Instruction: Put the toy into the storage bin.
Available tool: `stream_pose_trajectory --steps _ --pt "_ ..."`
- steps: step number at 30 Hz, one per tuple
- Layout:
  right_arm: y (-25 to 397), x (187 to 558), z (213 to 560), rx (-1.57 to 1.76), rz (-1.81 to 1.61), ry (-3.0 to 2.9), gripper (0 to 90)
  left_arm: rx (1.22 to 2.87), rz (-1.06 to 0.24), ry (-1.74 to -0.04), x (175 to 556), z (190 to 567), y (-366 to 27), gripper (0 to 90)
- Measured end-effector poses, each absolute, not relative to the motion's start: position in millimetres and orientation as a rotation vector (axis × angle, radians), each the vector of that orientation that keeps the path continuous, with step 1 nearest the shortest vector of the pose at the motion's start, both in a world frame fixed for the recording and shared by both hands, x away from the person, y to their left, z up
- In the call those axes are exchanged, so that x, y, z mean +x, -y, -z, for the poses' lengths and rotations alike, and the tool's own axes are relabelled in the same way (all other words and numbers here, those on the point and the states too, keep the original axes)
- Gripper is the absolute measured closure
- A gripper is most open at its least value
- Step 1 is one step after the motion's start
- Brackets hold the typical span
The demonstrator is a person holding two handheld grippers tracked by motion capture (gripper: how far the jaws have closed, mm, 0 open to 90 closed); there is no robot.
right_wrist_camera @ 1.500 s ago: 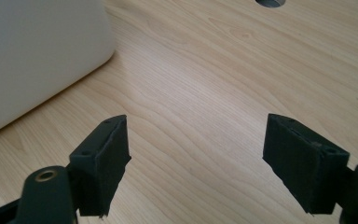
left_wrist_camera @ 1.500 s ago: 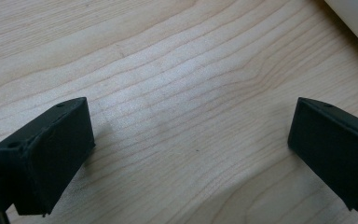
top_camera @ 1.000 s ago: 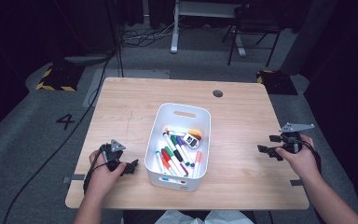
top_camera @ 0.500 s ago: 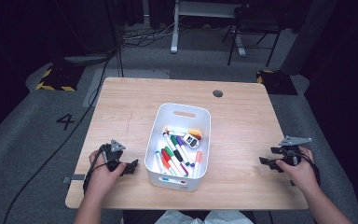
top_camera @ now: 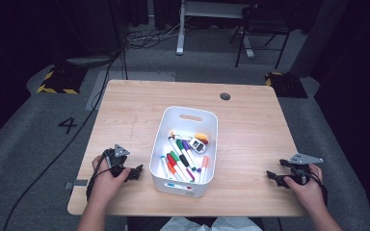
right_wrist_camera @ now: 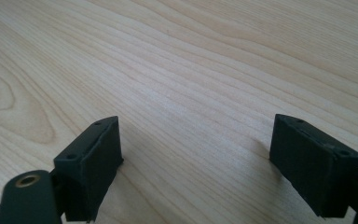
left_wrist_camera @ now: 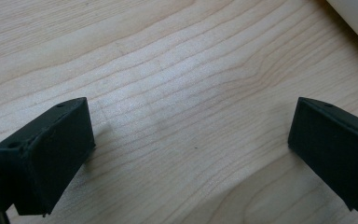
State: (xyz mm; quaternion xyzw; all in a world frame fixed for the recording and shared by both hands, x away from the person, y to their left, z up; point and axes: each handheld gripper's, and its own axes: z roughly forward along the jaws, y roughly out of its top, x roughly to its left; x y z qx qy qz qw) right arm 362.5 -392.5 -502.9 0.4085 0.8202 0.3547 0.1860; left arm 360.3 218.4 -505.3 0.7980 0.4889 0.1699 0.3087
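A white bin [top_camera: 164,182] sits mid-table near the front and holds several coloured markers [top_camera: 179,160] and a small white-and-orange item [top_camera: 198,142]. My left gripper [top_camera: 136,172] rests on the table just left of the bin, open, with bare wood between its jaws [left_wrist_camera: 191,144]. The bin's white corner [left_wrist_camera: 356,18] shows at the upper right of the left gripper view. My right gripper [top_camera: 271,176] lies on the table near the front right corner, open over bare wood [right_wrist_camera: 196,149].
The wooden table [top_camera: 250,125] has a round cable hole [top_camera: 225,96] at the back right. Beyond it stand a chair [top_camera: 260,24] and desk legs on a grey floor marked with a "4" [top_camera: 67,125].
My right gripper has moved down and back toward the front right edge of the table. The left gripper has stayed put.
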Motion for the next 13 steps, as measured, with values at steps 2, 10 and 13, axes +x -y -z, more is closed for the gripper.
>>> stream_pose_trajectory --steps 2,10,13 --pt "390.8 361.9 504.2 1.154 -1.002 -2.297 14.0 2.109 -0.449 -1.292 360.3 505.3 -218.4 0.5" --pt "389.7 363.7 504.8 1.143 -1.000 -2.315 9.7 2.108 -0.450 -1.293 360.2 505.3 -218.3 0.5" --pt "389.6 363.7 504.9 1.144 -1.000 -2.312 9.7 2.110 -0.449 -1.293 360.3 505.3 -218.2 0.4"
